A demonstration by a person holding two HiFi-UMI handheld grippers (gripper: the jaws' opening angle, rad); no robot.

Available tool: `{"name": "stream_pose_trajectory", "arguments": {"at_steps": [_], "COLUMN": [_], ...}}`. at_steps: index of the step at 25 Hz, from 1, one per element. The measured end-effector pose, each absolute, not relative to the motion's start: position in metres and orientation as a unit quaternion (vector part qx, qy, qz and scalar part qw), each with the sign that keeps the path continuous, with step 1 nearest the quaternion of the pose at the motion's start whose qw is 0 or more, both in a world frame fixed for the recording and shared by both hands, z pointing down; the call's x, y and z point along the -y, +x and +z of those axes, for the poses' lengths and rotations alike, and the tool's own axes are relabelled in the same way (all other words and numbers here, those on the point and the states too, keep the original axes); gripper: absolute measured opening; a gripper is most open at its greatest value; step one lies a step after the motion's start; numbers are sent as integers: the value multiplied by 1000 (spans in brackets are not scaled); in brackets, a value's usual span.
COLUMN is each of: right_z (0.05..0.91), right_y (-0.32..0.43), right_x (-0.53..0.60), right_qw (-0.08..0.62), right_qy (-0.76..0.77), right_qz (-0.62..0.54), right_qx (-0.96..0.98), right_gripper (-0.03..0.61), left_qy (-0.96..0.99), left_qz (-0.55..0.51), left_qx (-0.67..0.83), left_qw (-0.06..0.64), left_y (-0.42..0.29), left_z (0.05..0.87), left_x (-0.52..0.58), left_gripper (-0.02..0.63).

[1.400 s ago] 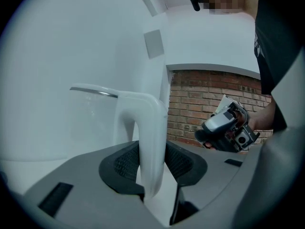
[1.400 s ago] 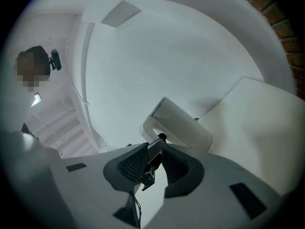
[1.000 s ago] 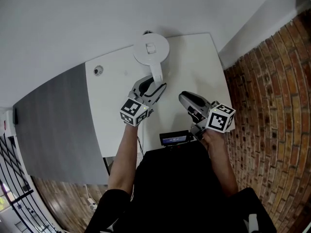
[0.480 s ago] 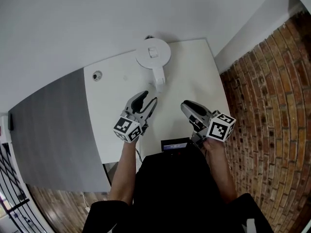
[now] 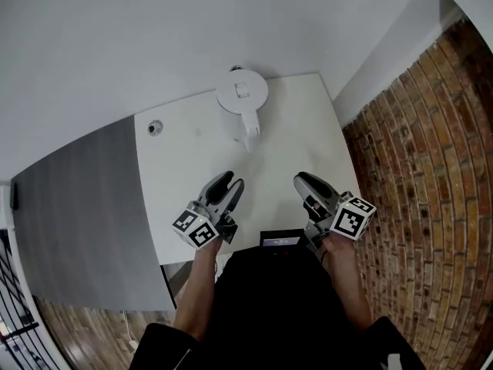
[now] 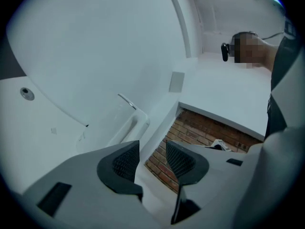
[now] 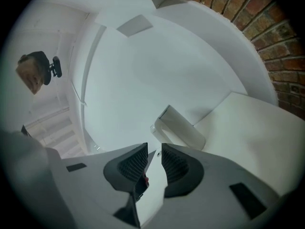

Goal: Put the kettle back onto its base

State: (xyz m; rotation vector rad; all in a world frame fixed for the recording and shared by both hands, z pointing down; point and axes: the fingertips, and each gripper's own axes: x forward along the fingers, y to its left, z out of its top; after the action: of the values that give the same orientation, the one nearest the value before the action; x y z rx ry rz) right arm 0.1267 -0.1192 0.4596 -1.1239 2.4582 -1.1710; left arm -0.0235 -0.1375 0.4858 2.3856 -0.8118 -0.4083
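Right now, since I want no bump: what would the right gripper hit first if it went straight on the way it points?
Most likely the kettle's handle: the right gripper points across the table at it, with nothing between. Depth and height are hard to judge.

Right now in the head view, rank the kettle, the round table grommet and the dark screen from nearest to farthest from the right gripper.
1. Dark screen, at the near edge of the table, beside the right gripper.
2. Kettle, at the far edge.
3. Grommet, far left.
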Motion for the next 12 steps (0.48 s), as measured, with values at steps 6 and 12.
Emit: {"name": "stream_pose_trajectory", "arguments": {"at_steps": [6,12], "right_z": [445,442], "right_y": [144,174], "right_x": [101,61], "right_qw": [133,175], "right_qy": [-353,-326], "right_qz": [-386,-407], "right_qx": [-842,-835], "right_gripper": [94,91], "left_qy": [871,854], "left_qz": [-221,-252], "left_qx": [298,301], "left_qw": [322,341], "left_y": [-24,-7], "left_z": [468,449], "left_x": [105,56], "left_gripper": [184,184]}}
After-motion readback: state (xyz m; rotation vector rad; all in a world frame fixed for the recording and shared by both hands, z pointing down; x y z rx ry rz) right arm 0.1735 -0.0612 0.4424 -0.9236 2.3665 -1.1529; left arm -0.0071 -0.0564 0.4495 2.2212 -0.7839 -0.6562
